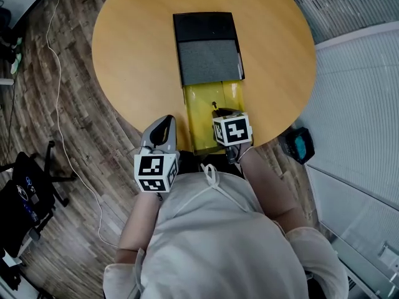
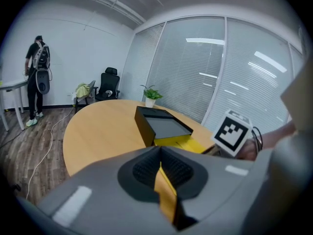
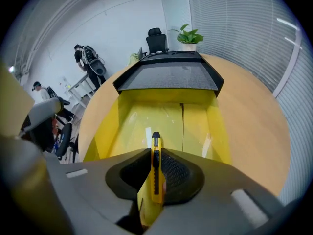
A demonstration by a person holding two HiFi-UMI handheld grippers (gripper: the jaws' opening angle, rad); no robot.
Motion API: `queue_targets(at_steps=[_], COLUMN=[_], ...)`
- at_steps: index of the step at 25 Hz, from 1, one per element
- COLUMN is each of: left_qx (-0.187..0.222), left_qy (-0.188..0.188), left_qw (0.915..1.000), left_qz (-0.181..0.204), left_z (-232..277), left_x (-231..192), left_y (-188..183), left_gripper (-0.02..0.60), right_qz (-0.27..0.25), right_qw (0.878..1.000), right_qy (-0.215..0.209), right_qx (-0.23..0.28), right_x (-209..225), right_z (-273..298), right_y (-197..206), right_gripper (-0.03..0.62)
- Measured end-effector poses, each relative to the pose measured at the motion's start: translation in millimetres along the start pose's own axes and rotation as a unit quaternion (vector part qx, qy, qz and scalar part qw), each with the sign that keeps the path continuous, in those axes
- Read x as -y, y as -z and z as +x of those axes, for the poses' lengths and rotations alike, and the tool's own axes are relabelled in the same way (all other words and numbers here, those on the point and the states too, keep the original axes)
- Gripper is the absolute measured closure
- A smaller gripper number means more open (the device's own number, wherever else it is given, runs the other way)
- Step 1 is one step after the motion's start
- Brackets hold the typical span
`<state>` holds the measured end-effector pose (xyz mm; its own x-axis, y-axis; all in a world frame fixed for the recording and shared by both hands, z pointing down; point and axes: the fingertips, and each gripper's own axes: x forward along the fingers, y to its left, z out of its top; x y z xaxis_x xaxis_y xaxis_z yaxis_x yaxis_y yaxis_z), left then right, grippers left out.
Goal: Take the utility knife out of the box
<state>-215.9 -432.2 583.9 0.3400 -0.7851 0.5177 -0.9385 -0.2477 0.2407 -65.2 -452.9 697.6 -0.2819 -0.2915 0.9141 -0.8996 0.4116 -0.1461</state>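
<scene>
Your right gripper [image 3: 155, 155] is clamped on the knife [image 3: 155, 180]. The yellow handle stands on edge between the two pads, both pads pressing its sides, and its tip pokes out just past the jaw tips. The gripper points steeply down into the open yellow tray [image 3: 215, 126] of the box [image 1: 209, 61], so the knife sits over the tray floor near the end closest to you. Whether the tip touches the floor cannot be told. The black part of the box covers the tray's far end.

Your left gripper [image 2: 161, 173] is closed narrow on a thin yellow strip [image 2: 166, 195] that runs up between its pads. It looks like a flap of the box, though its source is hidden behind the jaws. From above, this gripper sits just beside the tray's near left corner, at the edge of the round table [image 1: 137, 55].
</scene>
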Motion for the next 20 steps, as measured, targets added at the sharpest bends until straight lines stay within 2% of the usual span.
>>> queue_targets(at_steps=[3,11,20], left_qx=[0.008,0.048,0.115], left_qy=[-0.005,-0.007,0.002], left_qw=[0.9999,0.9984,0.9911], left_qz=[0.011,0.029,0.067], left_z=[-3.5,-22.5,-54.4], left_x=[-0.5,11.9,44.5], left_y=[-6.9,-41.7,-98.7], left_gripper=[0.575,0.575,0.575], right_qz=[0.035,0.024,-0.004], right_qw=[0.999,0.994,0.974], right_qy=[-0.026,-0.03,-0.04], right_qx=[0.014,0.1,0.225], right_x=[-3.5,-7.8,-23.2], right_z=[-9.6,-70.4,-158.2], right_y=[-1.0,-26.4,-66.3], right_gripper=[0.53,0.53,0.53])
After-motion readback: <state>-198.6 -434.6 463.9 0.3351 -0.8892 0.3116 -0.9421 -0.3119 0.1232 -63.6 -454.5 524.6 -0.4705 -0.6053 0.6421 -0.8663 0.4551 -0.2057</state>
